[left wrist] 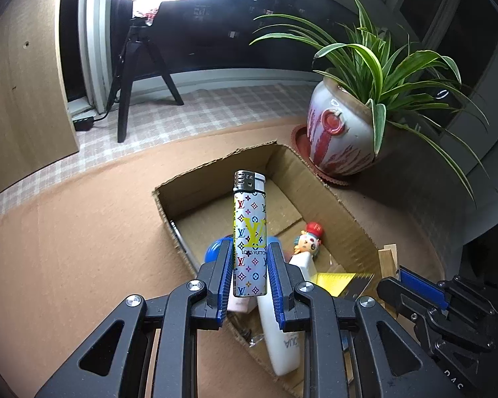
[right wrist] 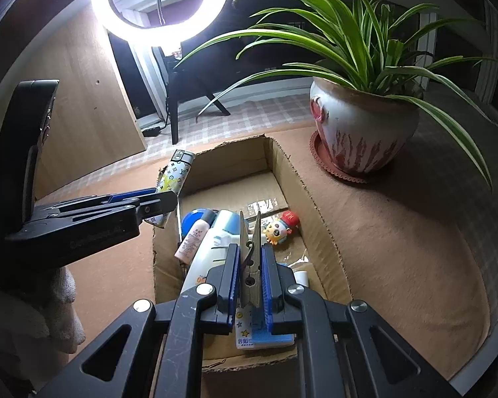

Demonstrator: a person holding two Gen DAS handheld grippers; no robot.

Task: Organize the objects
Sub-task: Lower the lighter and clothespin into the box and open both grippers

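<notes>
At frame centre, the left gripper [left wrist: 250,267] is pinching a light, slick, rigid lighter [left wrist: 250,232] low on its body above the cardboard box [left wrist: 215,179]. The right gripper [right wrist: 251,275] is clamping a stiff wooden clothespin [right wrist: 251,255].

Figurine [right wrist: 280,227] and bottle [right wrist: 212,248] inside box [right wrist: 318,219], left of plant pot [right wrist: 362,132]

Patterned white lighter [left wrist: 250,235] upright above open cardboard box [left wrist: 215,172], wooden clothespin [right wrist: 250,258] over its clutter
</notes>
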